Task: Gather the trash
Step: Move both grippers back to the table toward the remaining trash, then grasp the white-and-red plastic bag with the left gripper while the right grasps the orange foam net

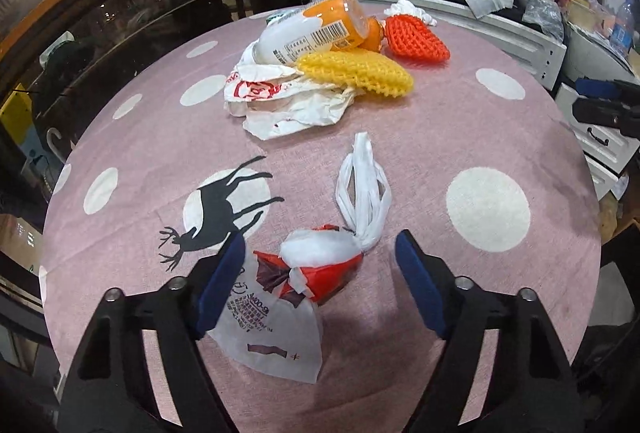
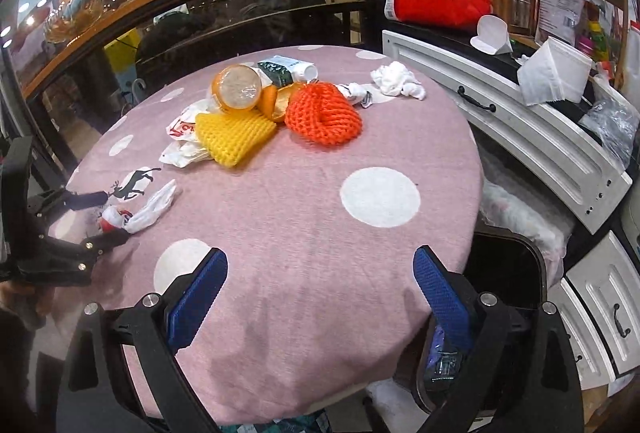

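A knotted white-and-red plastic bag (image 1: 320,265) lies on the pink round table (image 1: 400,153), between the open jaws of my left gripper (image 1: 320,253); the jaws do not touch it. It also shows in the right wrist view (image 2: 136,213), with the left gripper (image 2: 104,217) around it. Farther back lies a trash pile: an orange bottle (image 1: 320,29), yellow foam net (image 1: 360,73), orange foam net (image 1: 416,37), crumpled white wrapper (image 1: 288,101). My right gripper (image 2: 320,265) is open and empty above the table's near edge.
A black bin (image 2: 504,273) stands beside the table at the right, below its edge. Crumpled white tissue (image 2: 396,77) lies at the table's far side. White drawers (image 2: 520,137) stand on the right. A glass counter (image 2: 200,25) stands behind.
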Tool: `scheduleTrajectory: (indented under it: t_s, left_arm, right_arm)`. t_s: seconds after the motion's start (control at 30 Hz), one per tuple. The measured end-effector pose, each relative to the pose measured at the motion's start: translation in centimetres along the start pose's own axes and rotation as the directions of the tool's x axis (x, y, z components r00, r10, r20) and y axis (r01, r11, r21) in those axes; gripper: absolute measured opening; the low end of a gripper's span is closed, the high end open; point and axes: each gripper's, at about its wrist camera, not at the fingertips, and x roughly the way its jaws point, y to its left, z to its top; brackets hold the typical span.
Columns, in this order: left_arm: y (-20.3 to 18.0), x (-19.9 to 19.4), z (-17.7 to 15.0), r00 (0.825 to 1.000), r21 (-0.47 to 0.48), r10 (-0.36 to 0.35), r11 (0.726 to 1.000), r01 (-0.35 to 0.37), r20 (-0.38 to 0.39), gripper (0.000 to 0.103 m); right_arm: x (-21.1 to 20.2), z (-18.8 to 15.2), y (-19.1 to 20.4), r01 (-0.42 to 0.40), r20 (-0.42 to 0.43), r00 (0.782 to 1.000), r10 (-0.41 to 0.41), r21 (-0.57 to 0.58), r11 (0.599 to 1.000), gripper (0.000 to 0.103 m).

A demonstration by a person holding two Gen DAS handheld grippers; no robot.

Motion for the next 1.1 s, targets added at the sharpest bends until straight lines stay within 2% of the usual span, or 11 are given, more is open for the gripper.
scheduleTrajectory:
  t_s: [0.13,0.2,0.3,0.53,0.8,0.93,1.03,1.1]
  left_arm:
    - [0.7,0.1,-0.4,1.000,-0.025,-0.001,1.000,0.000,-0.004,0.053]
    - [0.9,0.2,-0.5,1.000,-0.039,-0.012,0.999,0.012,-0.008,0.041]
    - [0.6,-0.1,-0.6,1.000,-0.042,0.000,0.999,0.001,0.012,0.033]
    - [1.3,-1.0,0.6,0.996,-0.164,-0.009,0.986,0.025,0.093,0.029]
    - [0.0,-3.3,2.5,0.980,-0.181,-0.056,0.979,0.091,0.191,0.029]
    - [-0.4,-3.9,3.3,0.972,-0.180,-0.067,0.978,0.109,0.225,0.029]
    - [-0.6,-3.0,3.9,0.974,-0.186,-0.070,0.976,0.112,0.215,0.029]
    - [-0.6,-2.4,4.1,0.975,-0.196,-0.084,0.973,0.125,0.207,0.029]
  right_arm:
    - [0.7,0.4,0.5,-0.020,-0.010,1.000,0.020,0.020,1.000,0.093]
    - [1.0,0.6,0.7,-0.031,-0.015,0.999,0.031,0.026,0.999,0.093]
    - [1.5,1.0,1.1,-0.026,-0.018,1.000,0.026,0.017,1.000,0.093]
    - [3.6,2.6,1.1,-0.007,-0.031,0.999,0.008,0.013,1.000,0.093]
    - [8.1,5.3,1.5,0.042,-0.039,0.998,-0.046,-0.077,0.996,0.091]
    - [10.2,7.0,1.6,0.054,-0.044,0.997,-0.059,-0.102,0.993,0.084]
    - [11.4,8.1,1.7,0.068,-0.047,0.996,-0.074,-0.117,0.991,0.077]
    - [12.2,8.7,1.4,0.088,-0.053,0.994,-0.095,-0.118,0.989,0.066]
